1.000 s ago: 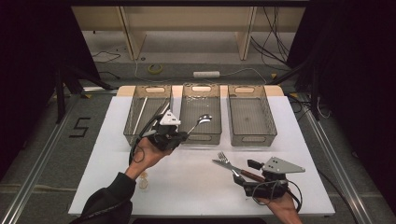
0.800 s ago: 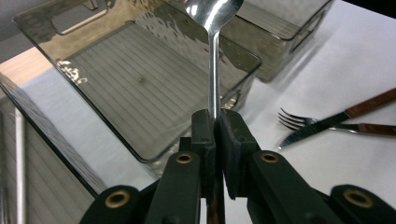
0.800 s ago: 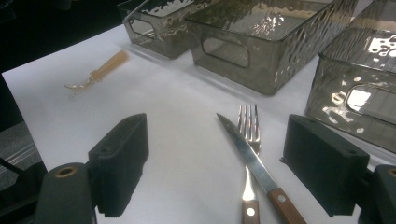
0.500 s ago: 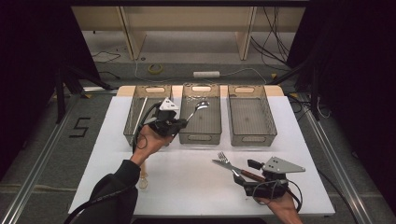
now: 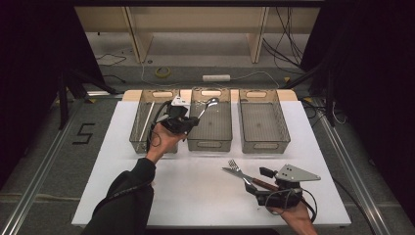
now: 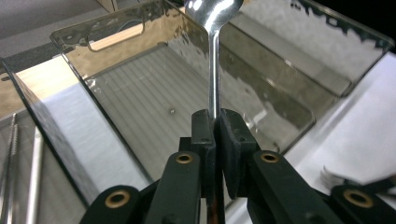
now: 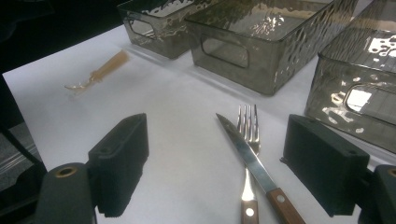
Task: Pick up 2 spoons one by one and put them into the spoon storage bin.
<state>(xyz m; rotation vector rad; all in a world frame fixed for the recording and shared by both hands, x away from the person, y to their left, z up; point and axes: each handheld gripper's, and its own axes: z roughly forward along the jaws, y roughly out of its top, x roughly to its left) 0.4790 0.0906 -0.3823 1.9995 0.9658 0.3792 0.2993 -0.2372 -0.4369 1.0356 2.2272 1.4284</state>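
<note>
My left gripper (image 6: 215, 125) is shut on the handle of a metal spoon (image 6: 214, 65), which sticks up out of the jaws. In the high view the left gripper (image 5: 192, 121) hovers at the left rim of the middle clear bin (image 5: 210, 145), and the spoon's bowl (image 5: 213, 102) is above that bin. My right gripper (image 7: 224, 168) rests open low on the white table. A wood-handled knife (image 7: 250, 156) and a fork (image 7: 247, 123) lie crossed between its jaws, untouched. From above, the right gripper (image 5: 266, 180) sits near the table's front right, by the knife (image 5: 240, 175).
Three clear bins stand in a row at the far side of the white table (image 5: 195, 181). The left bin (image 5: 142, 139) holds long thin utensils; the right bin (image 5: 264, 145) looks bare. A pale small utensil (image 7: 100, 72) lies on the table's left part.
My left hand has carried the spoon away from the person, farther over the middle bin. The right gripper, knife and fork have stayed put.
</note>
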